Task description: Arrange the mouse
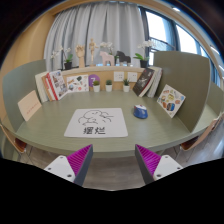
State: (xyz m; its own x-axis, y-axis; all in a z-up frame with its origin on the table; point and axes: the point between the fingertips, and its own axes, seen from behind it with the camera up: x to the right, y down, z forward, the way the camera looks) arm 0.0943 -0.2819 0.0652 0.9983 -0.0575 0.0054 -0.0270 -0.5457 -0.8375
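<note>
Gripper view: tool [112, 160] held level above the near bench [40, 128] edge, magenta pads [79, 159] spread wide, gripping nothing. White sheet [97, 123] just ahead, dark printed characters unreadable. Blue mouse [141, 112] right of sheet, well beyond fingers. Books [56, 84] and cards propped along back edge; curtains [95, 25] behind.

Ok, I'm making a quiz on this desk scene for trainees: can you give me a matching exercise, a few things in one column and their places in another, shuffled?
Things:
1. small blue rounded mouse
2. white square paper mat with black print
3. open tongs with magenta pads
4. row of upright books

Places:
A. nearest the camera, nothing between them
B. on the green table, right of the mat
C. centre of the table, ahead of the tongs
D. far left side of the table

Pairs: 1-B, 2-C, 3-A, 4-D
</note>
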